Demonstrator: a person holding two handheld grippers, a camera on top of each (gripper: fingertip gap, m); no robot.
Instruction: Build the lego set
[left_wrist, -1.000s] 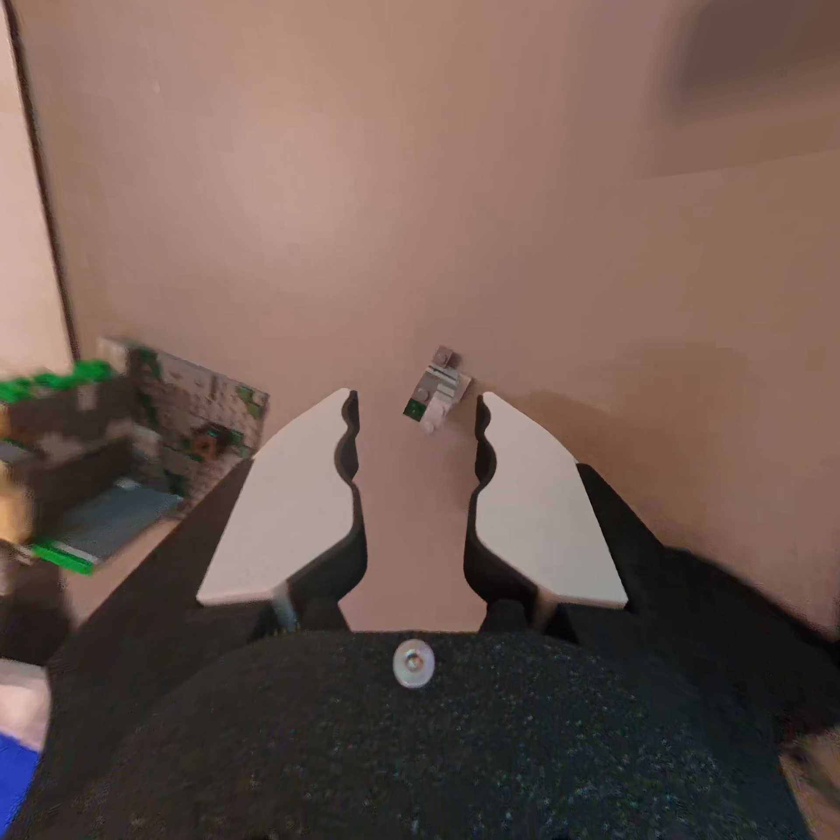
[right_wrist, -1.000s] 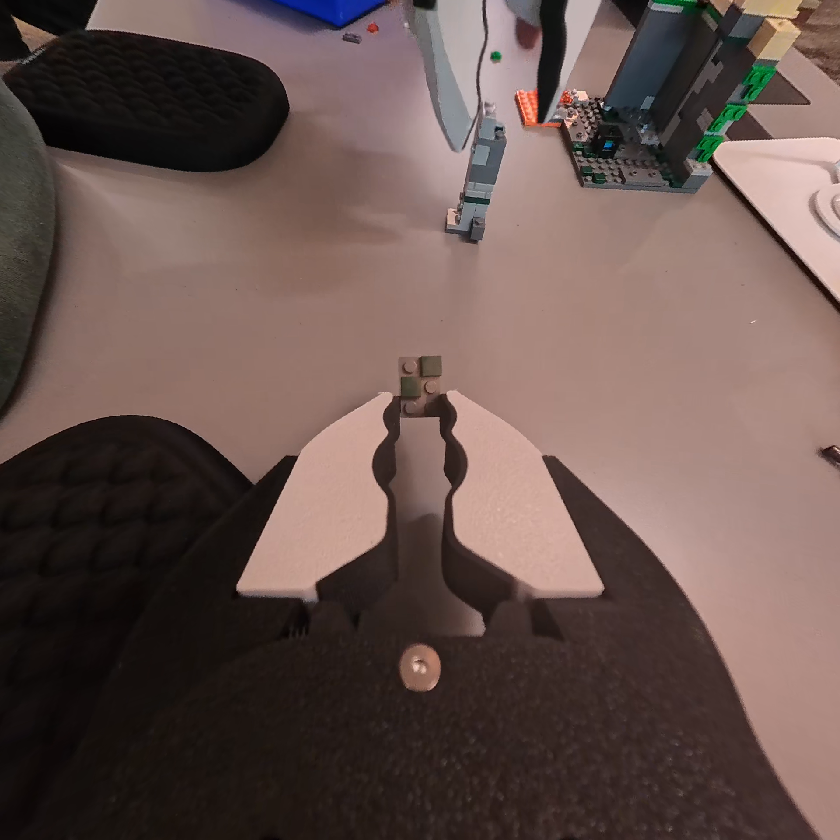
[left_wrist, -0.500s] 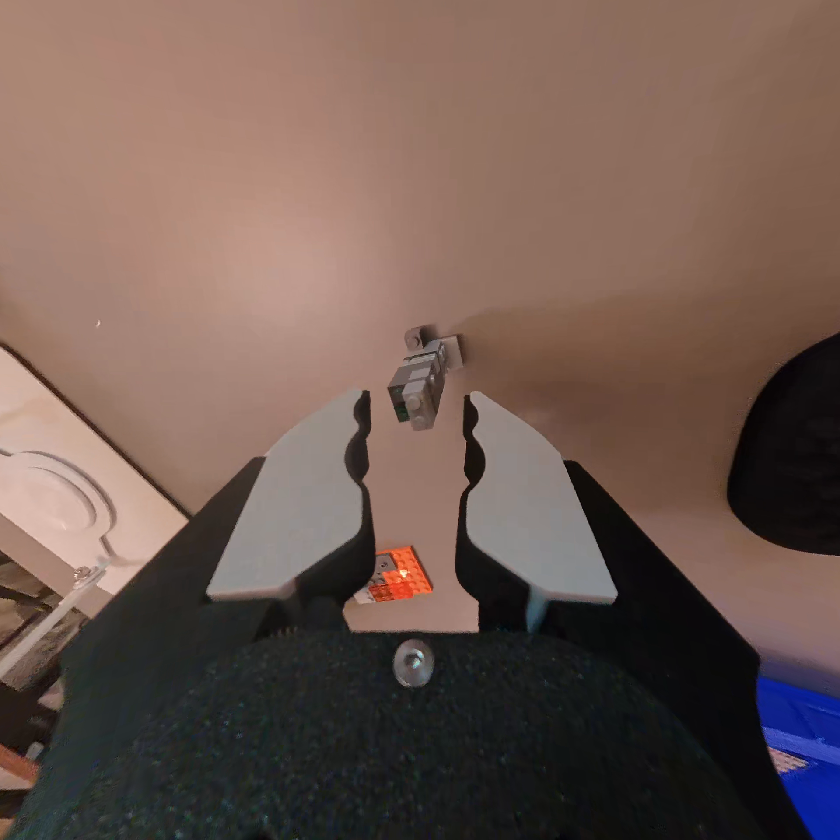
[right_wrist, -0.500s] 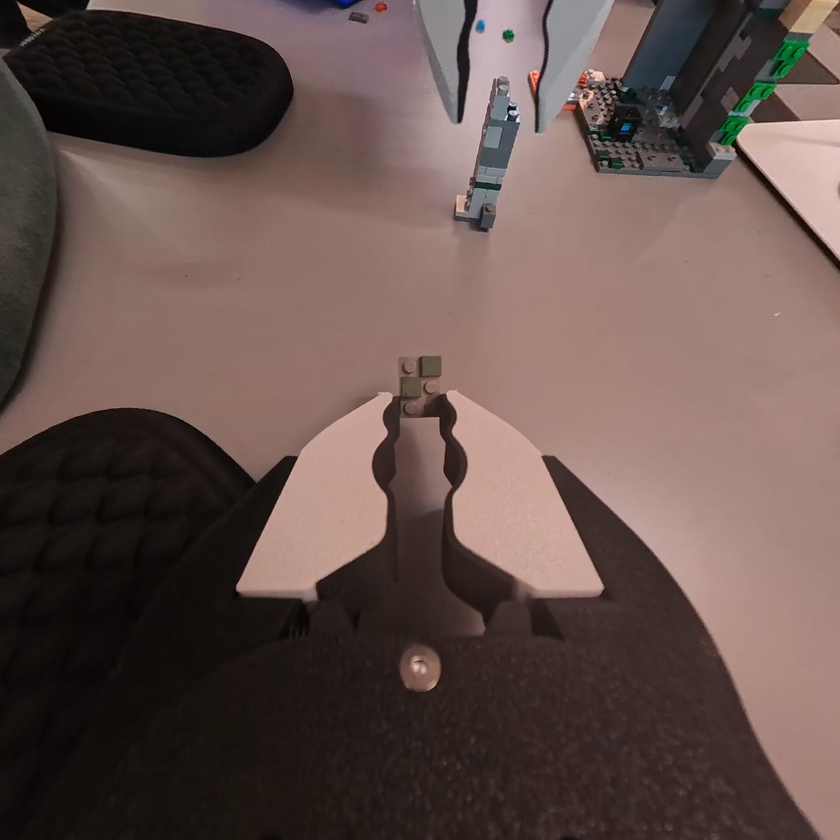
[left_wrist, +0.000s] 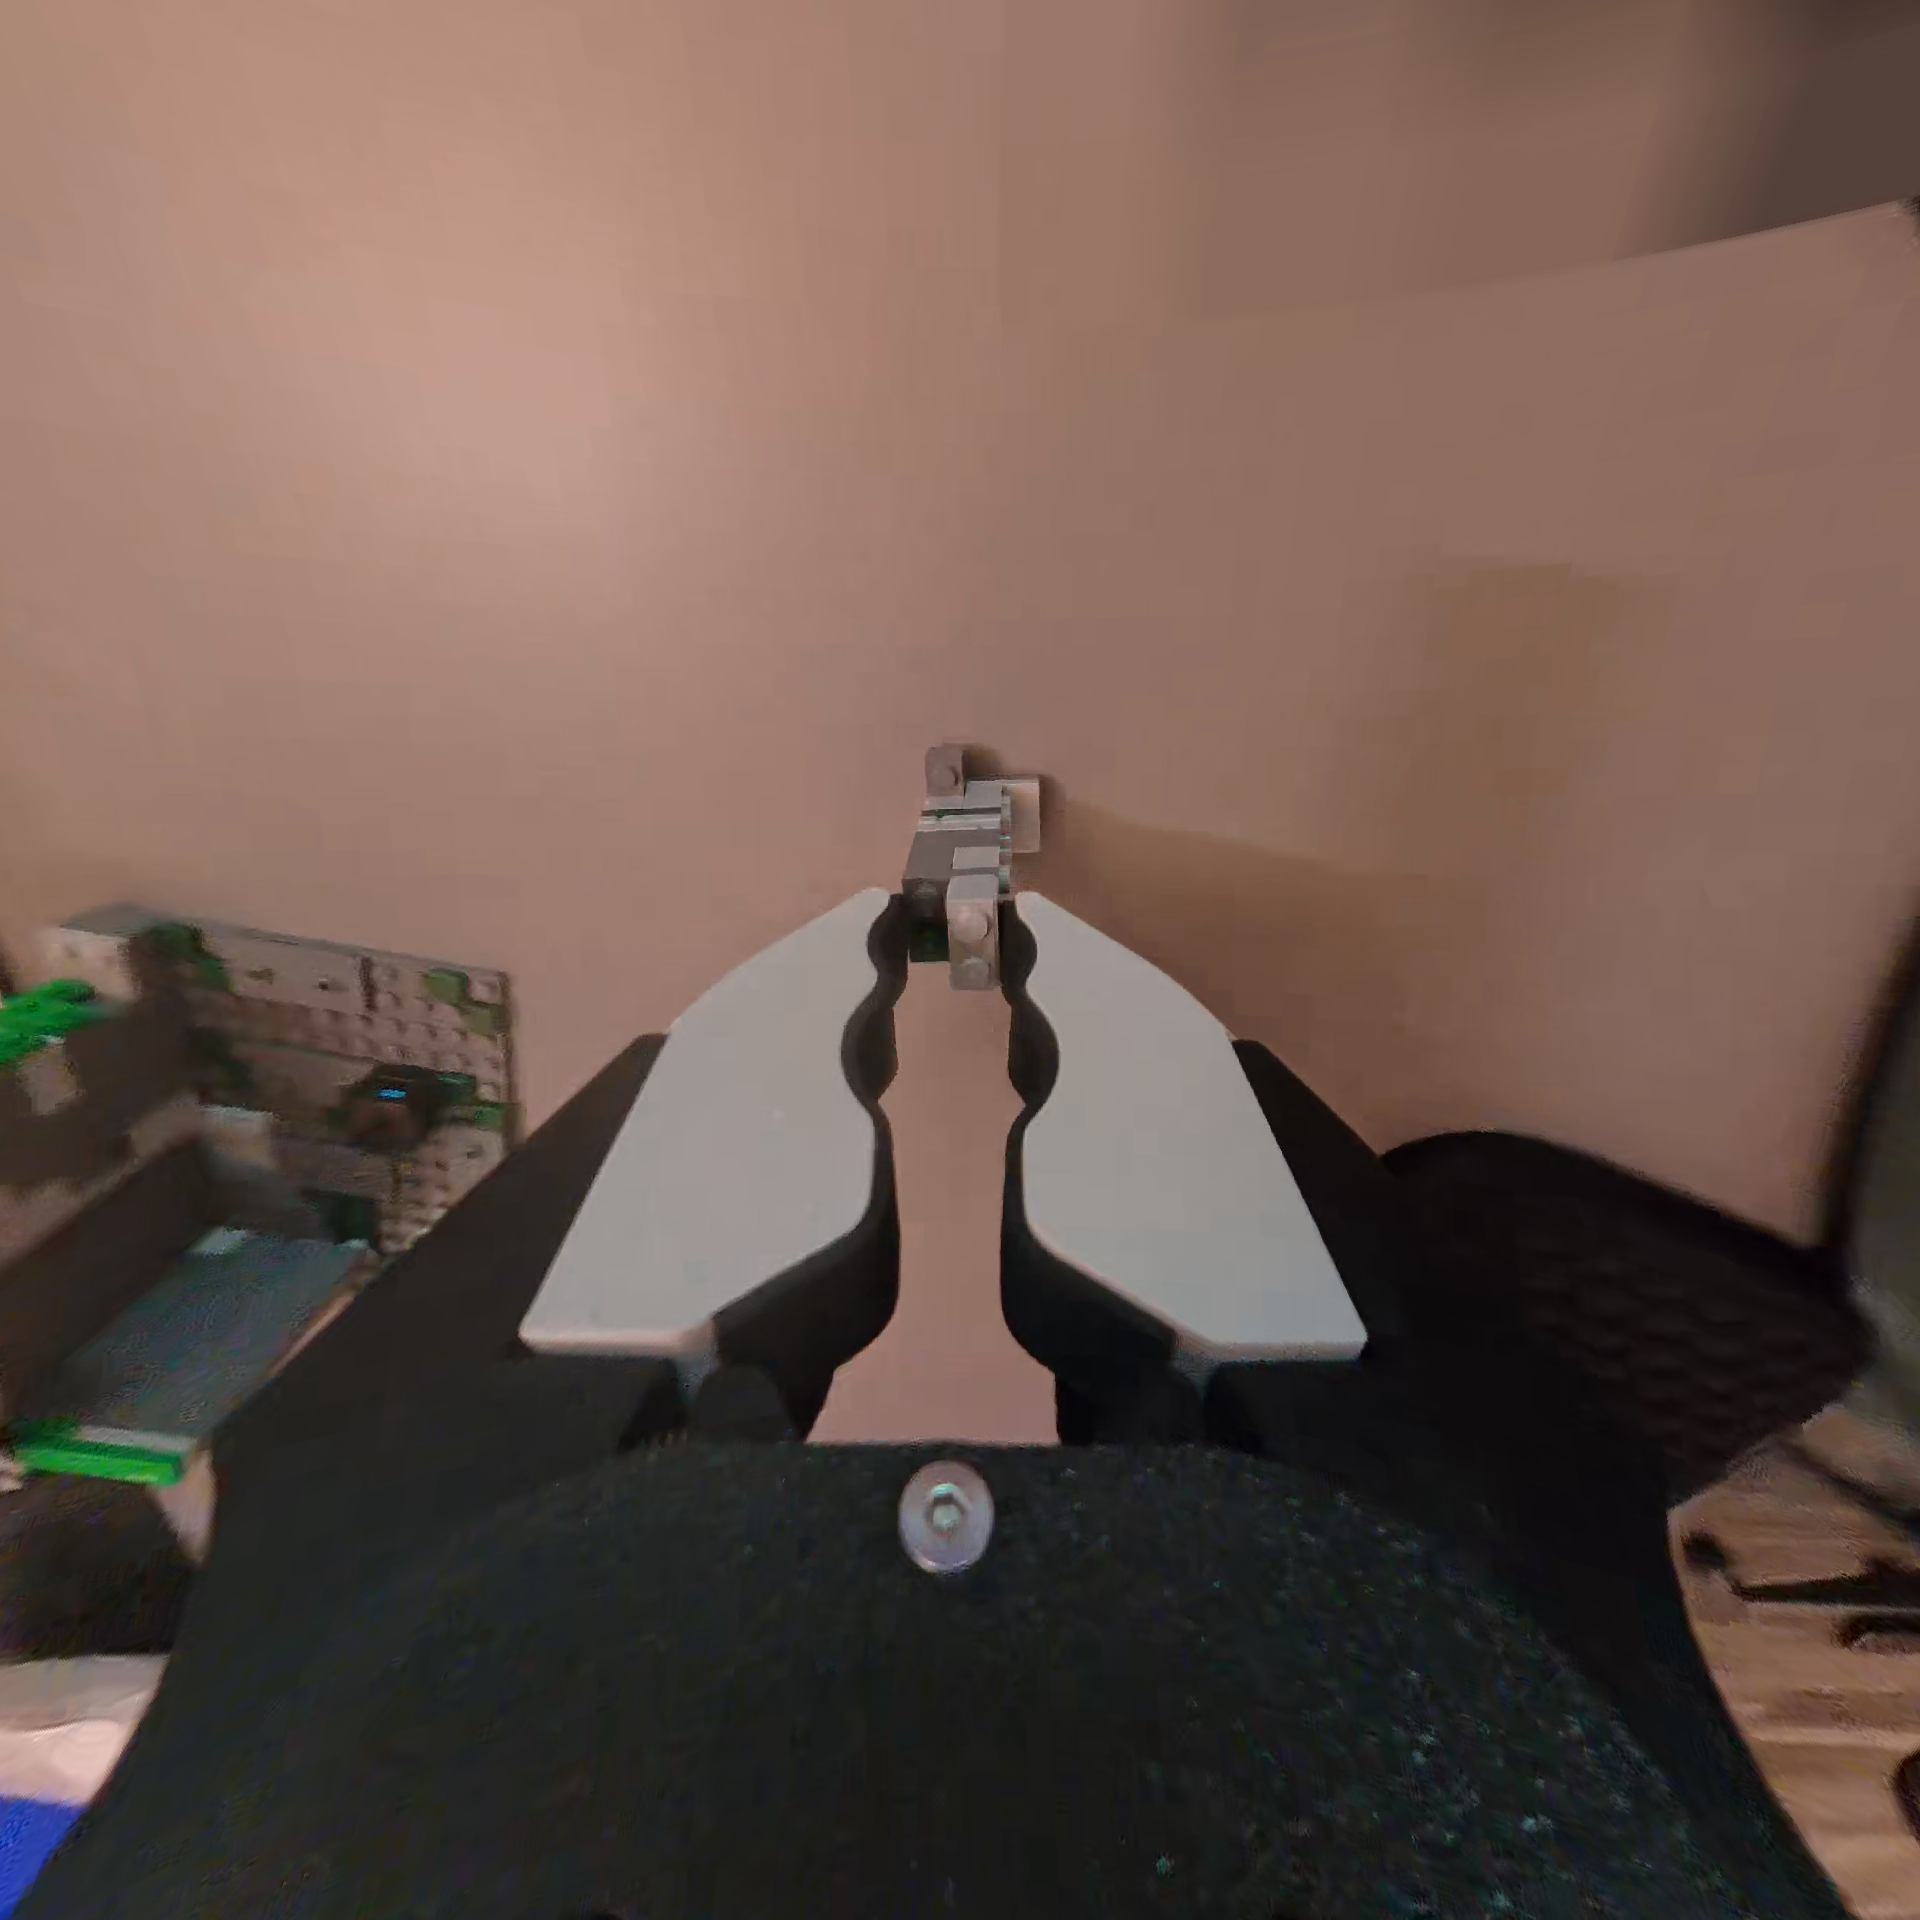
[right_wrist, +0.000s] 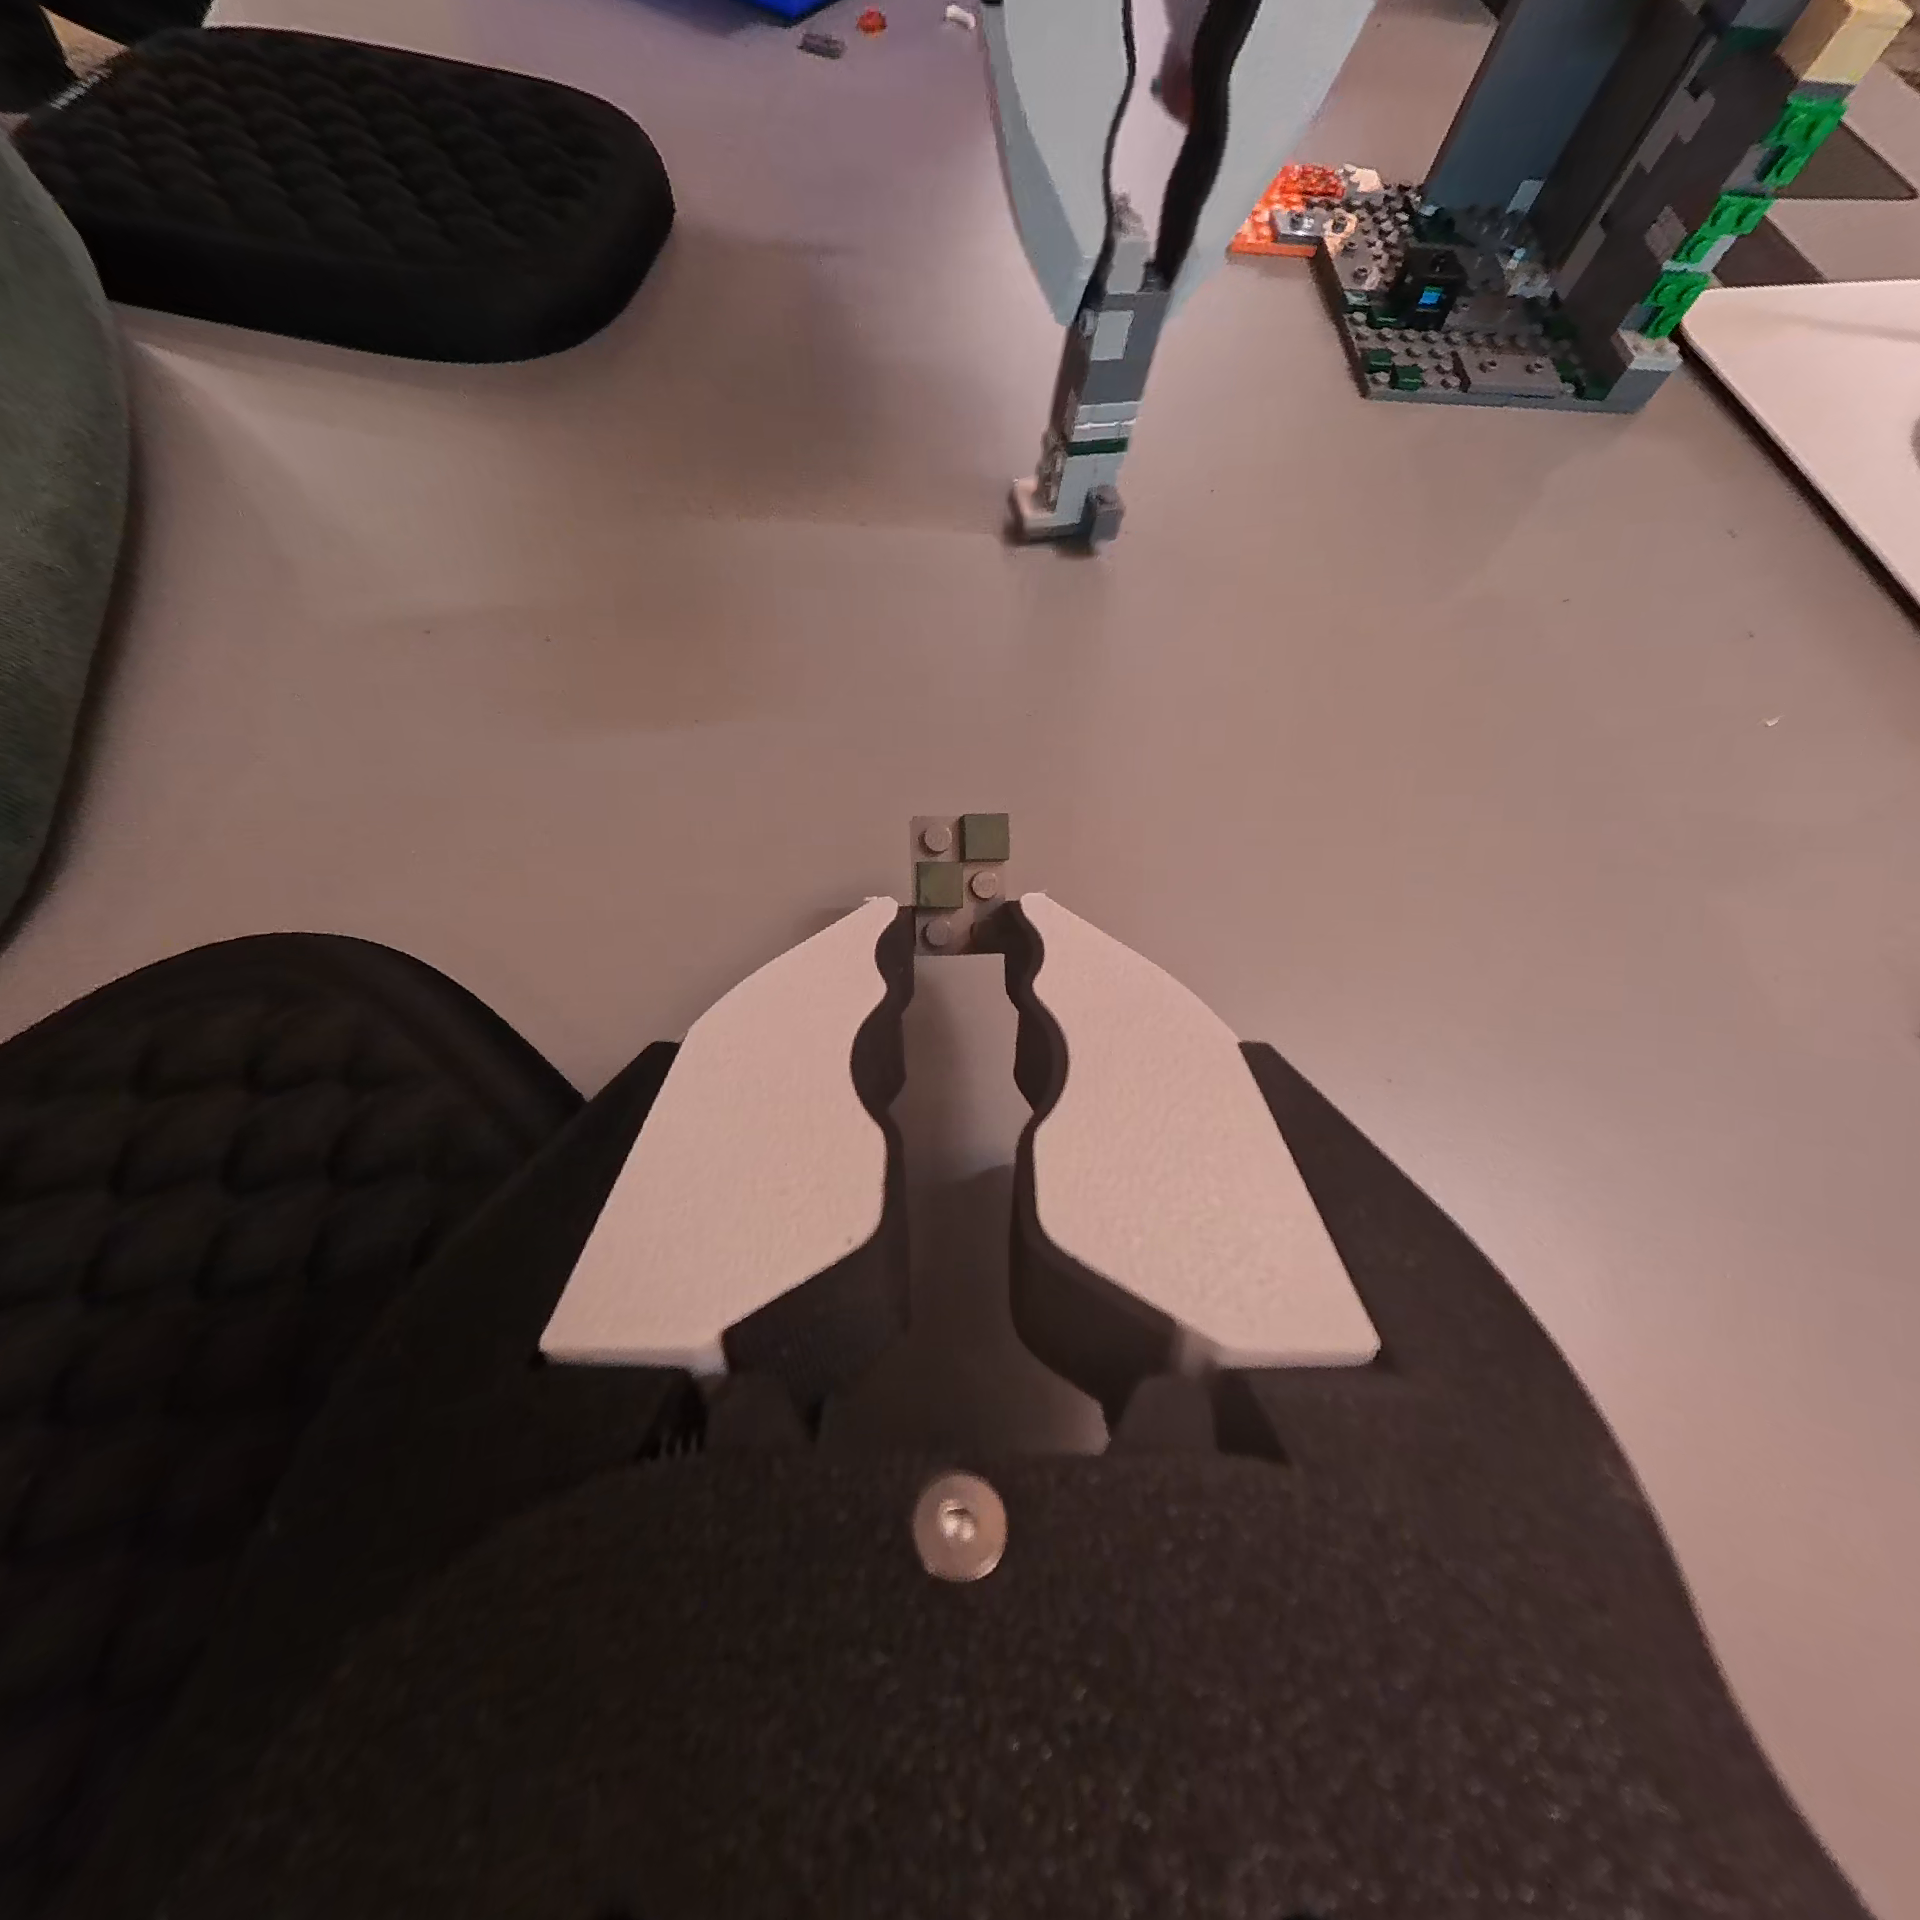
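Observation:
A tall narrow grey lego pillar (right_wrist: 1091, 395) stands on the table, leaning slightly. My left gripper (left_wrist: 951, 935) is shut on its top end (left_wrist: 966, 862); in the right wrist view the left gripper (right_wrist: 1127, 260) comes down on the pillar from above. My right gripper (right_wrist: 956, 914) is shut on a small grey plate with two olive tiles (right_wrist: 961, 873), held low over the table. The larger grey, black and green lego build (right_wrist: 1538, 260) stands at the far right; it also shows blurred in the left wrist view (left_wrist: 312, 1070).
An orange plate (right_wrist: 1299, 203) lies beside the build. A black cushioned pad (right_wrist: 343, 197) lies far left, another (right_wrist: 208, 1195) near left. A white tray (right_wrist: 1829, 416) is at the right edge. Small loose pieces (right_wrist: 842, 31) lie at the back. There is about 15 centimetres between the tips of the two grippers.
My left gripper has closed from open onto the pillar's top and its view has swung so the big build shows at the left. The right gripper holds the small plate as before.

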